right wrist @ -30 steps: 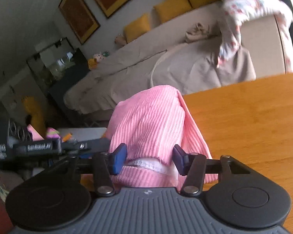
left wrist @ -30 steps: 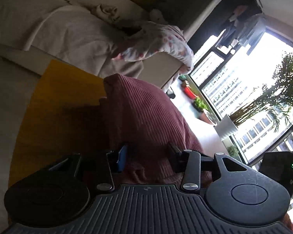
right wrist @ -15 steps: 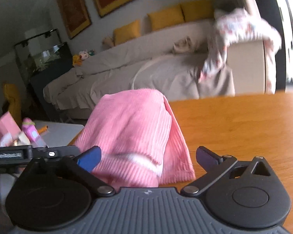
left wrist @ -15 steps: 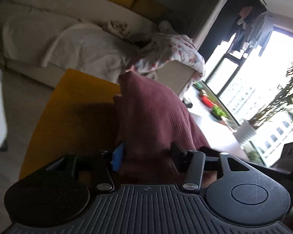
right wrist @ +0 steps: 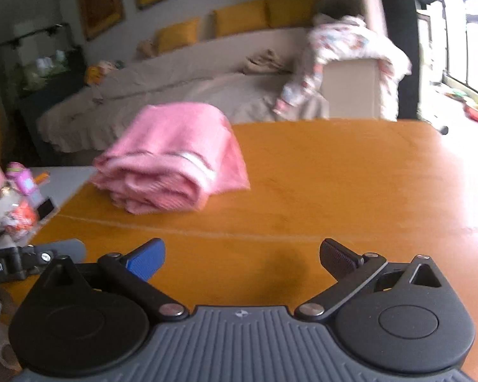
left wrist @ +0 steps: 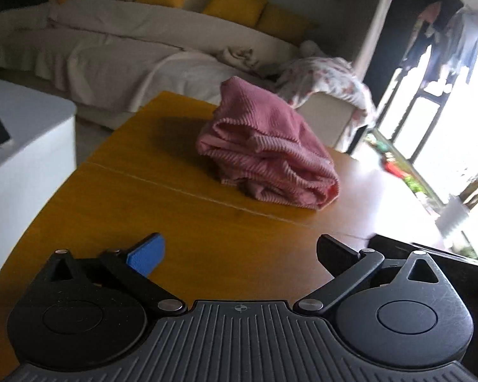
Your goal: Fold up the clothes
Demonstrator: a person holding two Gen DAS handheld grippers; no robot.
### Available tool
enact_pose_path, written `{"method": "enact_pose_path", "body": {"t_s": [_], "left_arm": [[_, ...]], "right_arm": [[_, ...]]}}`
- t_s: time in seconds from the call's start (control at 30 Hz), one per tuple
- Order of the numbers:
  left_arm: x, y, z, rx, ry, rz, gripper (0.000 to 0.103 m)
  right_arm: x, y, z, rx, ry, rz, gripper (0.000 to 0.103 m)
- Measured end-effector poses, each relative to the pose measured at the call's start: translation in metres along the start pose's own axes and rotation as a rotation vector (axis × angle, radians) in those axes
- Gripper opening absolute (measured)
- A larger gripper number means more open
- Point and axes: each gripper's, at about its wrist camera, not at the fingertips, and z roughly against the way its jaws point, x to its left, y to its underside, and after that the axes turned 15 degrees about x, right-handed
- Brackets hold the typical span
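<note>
A pink ribbed garment (left wrist: 267, 156) lies folded in a thick bundle on the wooden table (left wrist: 143, 210). It also shows in the right wrist view (right wrist: 172, 159), with a white stripe along one edge. My left gripper (left wrist: 239, 254) is open and empty, drawn back from the bundle above the table. My right gripper (right wrist: 242, 254) is open and empty too, also back from the bundle. Part of the left gripper's handle (right wrist: 32, 258) shows at the left edge of the right wrist view.
A white side table (left wrist: 19, 140) with a phone stands left of the wooden table; small colourful items (right wrist: 19, 197) sit on it. A beige sofa (left wrist: 118, 54) with yellow cushions and a patterned garment (right wrist: 344, 51) on its arm lies behind. Bright windows are to the right.
Both grippers were shut on the pink garment a second ago. The right one opened first, then the left. Both have pulled back and the bundle now rests on the table.
</note>
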Motion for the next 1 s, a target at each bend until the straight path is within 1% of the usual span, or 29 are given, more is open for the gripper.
{"method": "enact_pose_path", "body": {"t_s": [0.07,0.13,0.27,0.33,0.47,0.63,1.0], "left_arm": [[-0.009,0.001,-0.001,0.014,-0.049,-0.025,0.103],[-0.015,0.003,-0.004,0.024,-0.091,-0.042,0.103],[-0.017,0.005,-0.009,0.042,-0.159,-0.072,0.103],[-0.021,0.004,-0.013,0.055,-0.195,-0.095,0.103],[-0.027,0.001,-0.021,0.077,-0.259,-0.121,0.103],[-0.029,0.0,-0.023,0.078,-0.278,-0.116,0.103],[-0.029,-0.002,-0.023,0.08,-0.268,-0.128,0.103]], "right_arm": [[-0.004,0.0,-0.003,0.04,0.023,-0.019,0.103],[-0.004,-0.001,-0.005,0.052,0.029,0.003,0.103],[0.013,-0.006,-0.017,0.105,0.106,0.139,0.103],[0.013,-0.009,-0.019,0.107,0.087,0.152,0.103],[0.01,-0.009,-0.019,0.103,0.082,0.148,0.103],[0.009,-0.008,-0.017,0.101,0.075,0.147,0.103],[0.008,-0.008,-0.016,0.094,0.06,0.133,0.103]]}}
